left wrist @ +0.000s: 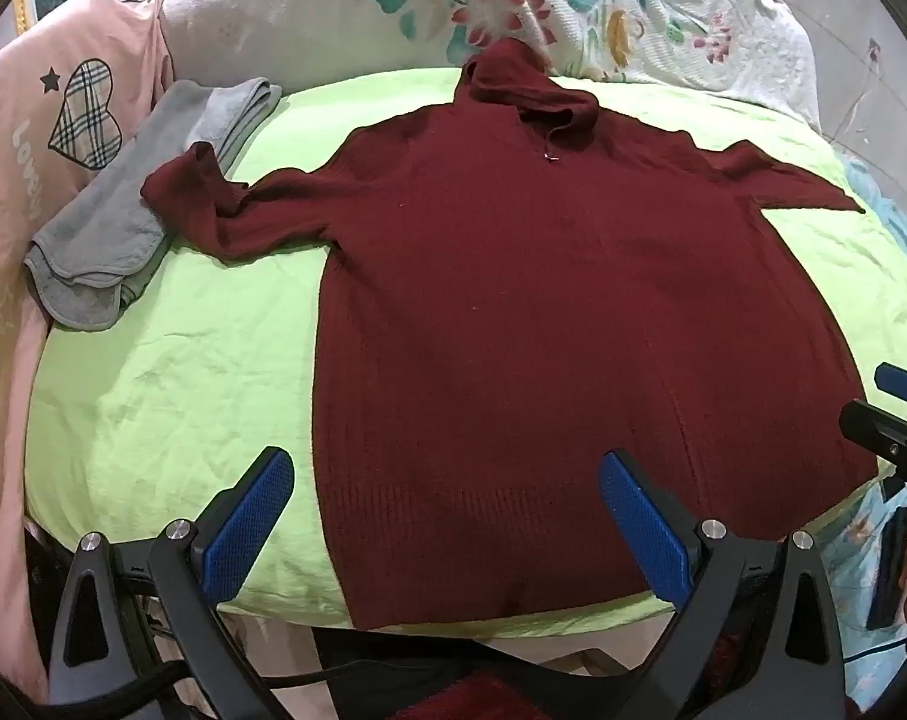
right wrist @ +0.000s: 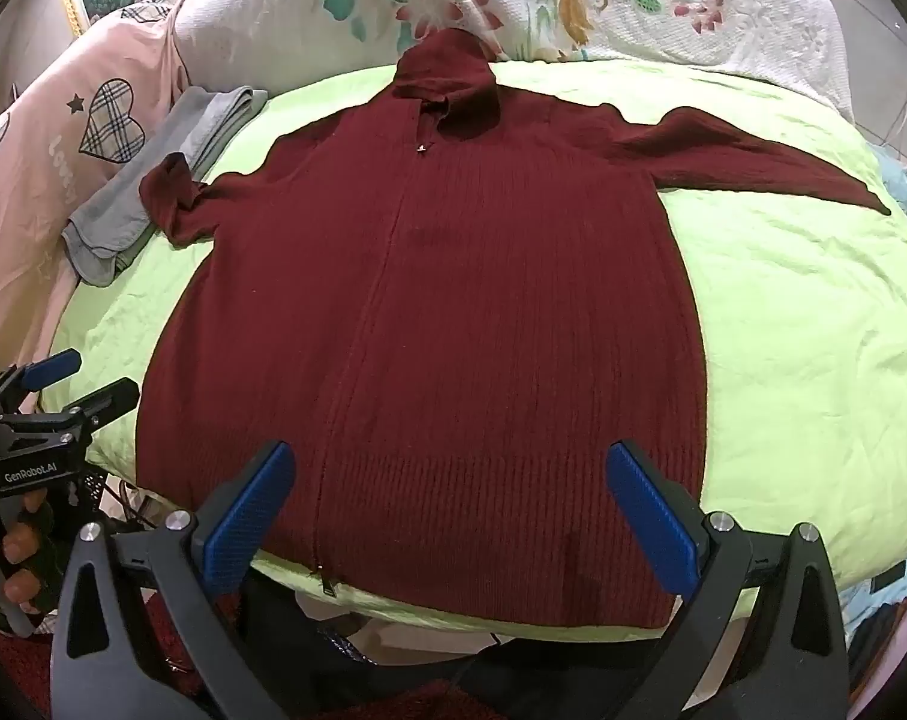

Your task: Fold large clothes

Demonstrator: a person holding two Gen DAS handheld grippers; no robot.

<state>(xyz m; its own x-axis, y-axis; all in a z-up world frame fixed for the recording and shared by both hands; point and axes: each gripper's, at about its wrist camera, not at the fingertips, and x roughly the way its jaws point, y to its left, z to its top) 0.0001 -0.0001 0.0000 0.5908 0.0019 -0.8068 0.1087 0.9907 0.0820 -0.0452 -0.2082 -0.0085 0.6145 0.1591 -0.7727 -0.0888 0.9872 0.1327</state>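
A dark red knitted hooded zip sweater (left wrist: 549, 312) lies flat, front up, on a lime green sheet (left wrist: 171, 372), hood far, hem near me, sleeves spread; it also shows in the right wrist view (right wrist: 441, 324). Its left sleeve end (left wrist: 183, 192) is crumpled onto a grey cloth. My left gripper (left wrist: 444, 468) is open and empty above the hem's left part. My right gripper (right wrist: 450, 462) is open and empty above the hem's right part; it also shows at the right edge of the left wrist view (left wrist: 891, 414).
A folded grey cloth (left wrist: 129, 222) lies at the sheet's far left. A pink blanket with plaid hearts (left wrist: 39, 138) is at the left, a white floral quilt (left wrist: 603, 6) behind. The sheet's near edge (right wrist: 393, 600) drops off in front of me.
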